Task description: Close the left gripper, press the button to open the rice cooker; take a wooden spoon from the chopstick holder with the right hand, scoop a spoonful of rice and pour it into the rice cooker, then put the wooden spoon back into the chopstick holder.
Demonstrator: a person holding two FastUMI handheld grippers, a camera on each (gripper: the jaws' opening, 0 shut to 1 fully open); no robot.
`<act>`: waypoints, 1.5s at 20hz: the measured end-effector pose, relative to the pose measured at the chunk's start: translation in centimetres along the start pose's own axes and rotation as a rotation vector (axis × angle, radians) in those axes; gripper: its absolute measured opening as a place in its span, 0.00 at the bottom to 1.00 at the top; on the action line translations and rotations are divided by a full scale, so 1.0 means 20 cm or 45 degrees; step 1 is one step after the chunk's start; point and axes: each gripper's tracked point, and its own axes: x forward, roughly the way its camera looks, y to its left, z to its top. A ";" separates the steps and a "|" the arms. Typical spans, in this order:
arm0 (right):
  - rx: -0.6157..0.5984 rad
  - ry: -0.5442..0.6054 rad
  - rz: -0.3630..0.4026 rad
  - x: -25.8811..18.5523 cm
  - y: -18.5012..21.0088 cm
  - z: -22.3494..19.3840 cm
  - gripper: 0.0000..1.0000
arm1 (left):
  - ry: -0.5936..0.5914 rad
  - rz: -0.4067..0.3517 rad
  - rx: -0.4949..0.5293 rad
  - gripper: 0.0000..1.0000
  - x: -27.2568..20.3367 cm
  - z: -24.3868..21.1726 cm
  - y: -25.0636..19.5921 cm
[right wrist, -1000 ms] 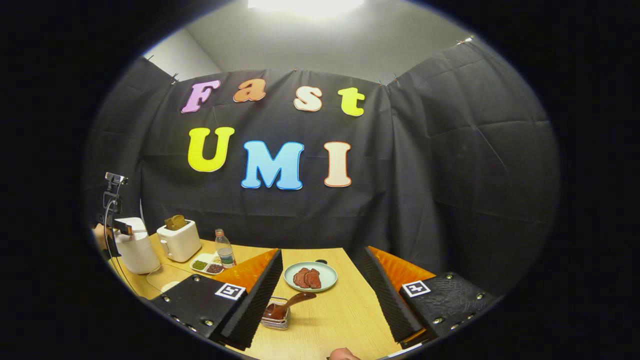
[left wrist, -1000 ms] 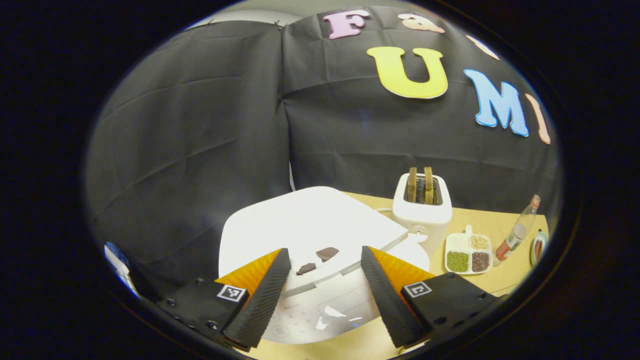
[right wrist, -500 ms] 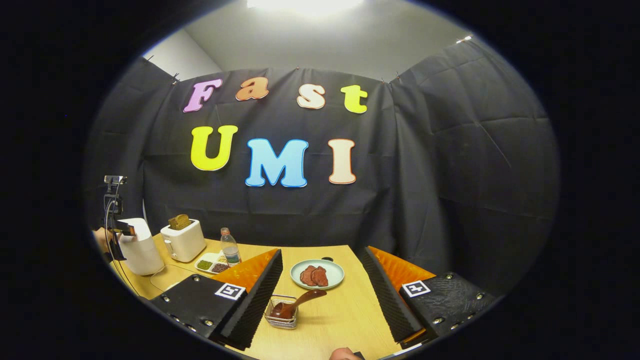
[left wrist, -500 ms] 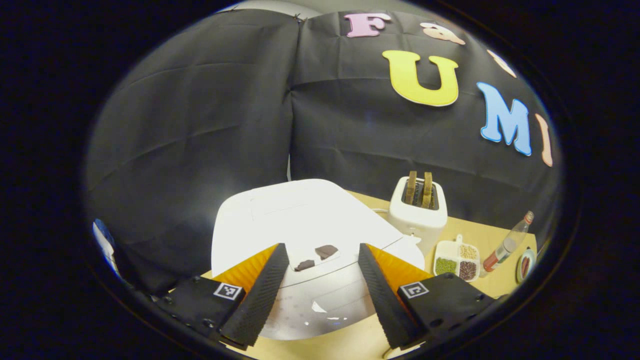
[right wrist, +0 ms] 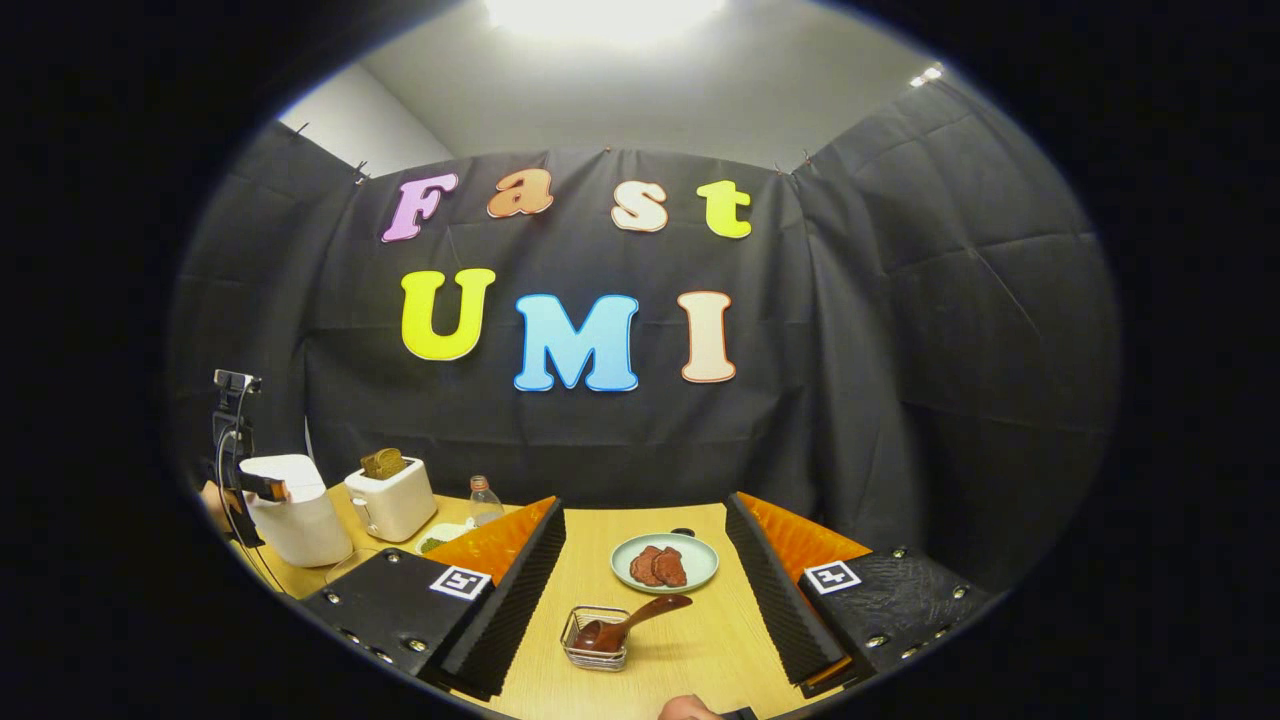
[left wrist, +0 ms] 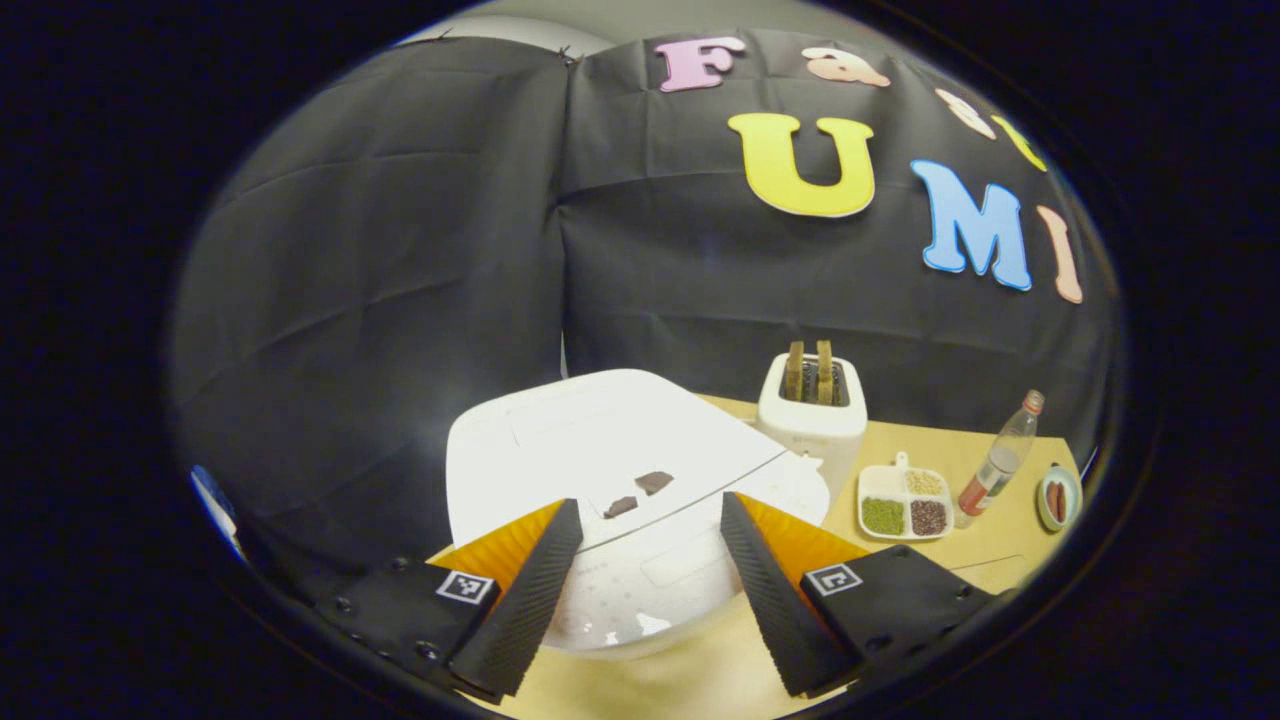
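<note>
The white rice cooker (left wrist: 610, 450) stands with its lid down, two dark marks near the lid's front edge. My left gripper (left wrist: 648, 600) hangs open just above and in front of it, fingers on either side of its front. In the right gripper view the cooker (right wrist: 298, 515) is far left, with the left gripper (right wrist: 248, 482) at its top. A wooden spoon (right wrist: 632, 623) lies tilted in a small wire holder (right wrist: 594, 650), bowl down, handle pointing up and right. My right gripper (right wrist: 645, 620) is open, and the holder lies ahead between its fingers without touching them.
A white toaster (left wrist: 812, 418) with two bread slices stands right of the cooker. Beyond it are a divided dish of beans (left wrist: 905, 500), a bottle (left wrist: 995, 465) and a plate with meat (right wrist: 664, 562). A person's hand (right wrist: 690, 708) shows at the bottom edge.
The right gripper has swung so the wire holder with the spoon now sits more centrally between its fingers. The left gripper has shifted slightly over the cooker and stays open.
</note>
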 end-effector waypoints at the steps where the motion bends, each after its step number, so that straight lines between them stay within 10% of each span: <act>1: 0.005 -0.007 0.006 0.00 0.01 0.01 0.98 | -0.049 -0.021 0.016 0.97 -0.05 0.05 -0.01; 14: 0.020 -0.157 0.067 -0.14 0.25 0.20 0.98 | -0.464 -0.429 0.134 0.97 -1.01 0.36 -0.40; 30: 0.030 -0.122 0.195 -0.18 0.54 0.13 0.98 | -0.611 -0.404 0.150 0.98 -1.39 0.31 -0.35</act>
